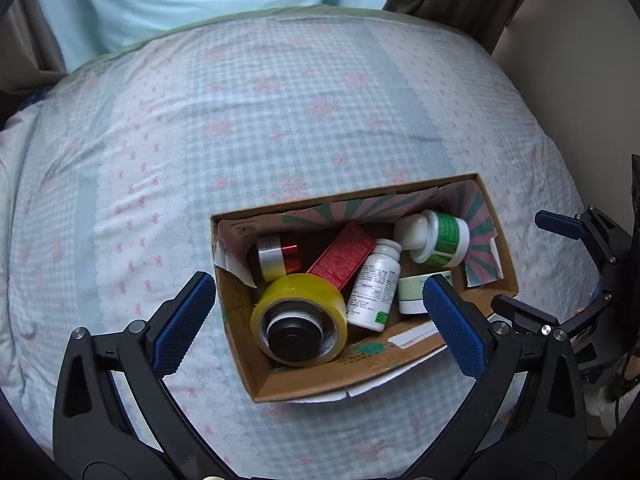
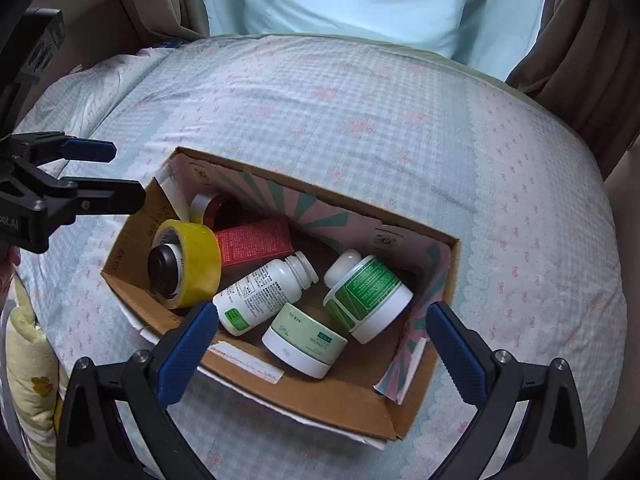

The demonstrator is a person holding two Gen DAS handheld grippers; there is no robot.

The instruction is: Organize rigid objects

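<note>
Both tongs, left (image 1: 318,326) and right (image 2: 322,346), hang open and empty over the box (image 2: 344,402), tape (image 2: 188,264) at ten o'clock; packing looks finished, so next withdraw.

Each hand-held gripper (image 1: 320,322) (image 2: 322,338) at the frame's bottom has black angular arms, silver screws and blue ribbed pads (image 1: 182,326)

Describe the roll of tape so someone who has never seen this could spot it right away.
Find the cardboard box sitting on the checked bedspread. The roll of tape leans at the end farthest from the green-labelled jars, beside the red carton. It is the only yellow ring, with a dark round cap showing through its hole.
</note>
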